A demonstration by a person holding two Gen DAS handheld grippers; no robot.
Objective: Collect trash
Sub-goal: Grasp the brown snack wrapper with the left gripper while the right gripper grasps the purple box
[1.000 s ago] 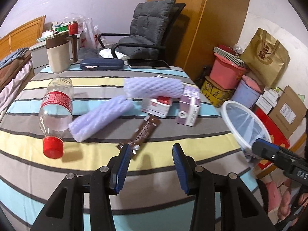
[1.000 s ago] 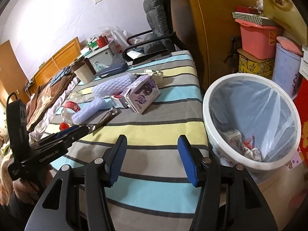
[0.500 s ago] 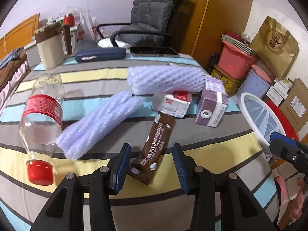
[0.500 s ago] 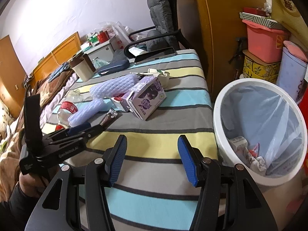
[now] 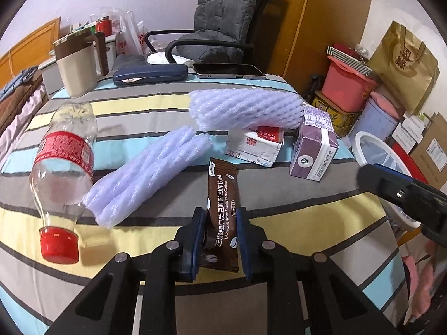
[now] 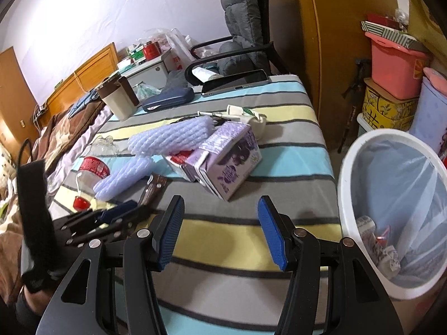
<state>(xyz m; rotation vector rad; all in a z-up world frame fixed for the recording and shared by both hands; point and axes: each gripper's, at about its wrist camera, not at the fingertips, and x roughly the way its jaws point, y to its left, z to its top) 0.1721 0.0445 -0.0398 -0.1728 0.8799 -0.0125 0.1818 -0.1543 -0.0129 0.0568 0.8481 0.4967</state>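
- Brown coffee sachet (image 5: 222,209), printed "L-Carnitine White Kidney Bean Coffee" beside Chinese characters, lies on the striped tablecloth (image 5: 293,195); the left gripper (image 5: 222,220) has just closed, its blue pads pressing the sachet's two long edges.
- Right gripper (image 6: 220,231) stands wide apart with nothing between its pads, over bare cloth just right of the sachet.
- Left of the sachet: a flattened lilac foam sleeve (image 5: 151,176), then a clear plastic bottle (image 5: 62,173) on its side, red cap towards the near edge; its red label is not legible.
- Beyond the sachet: a white carton (image 5: 252,146) with red print, a purple carton (image 5: 314,145) bearing a date stamp too small to read, and a second foam sleeve (image 5: 245,109) resting across the white carton.
- Right of the sachet, past the table edge: a white bin (image 6: 396,223) lined with a clear bag, wrappers inside.
- Farthest from the sachet, at the far edge: mug (image 5: 76,64), dark blue case (image 5: 151,74) and tablet (image 5: 229,70).
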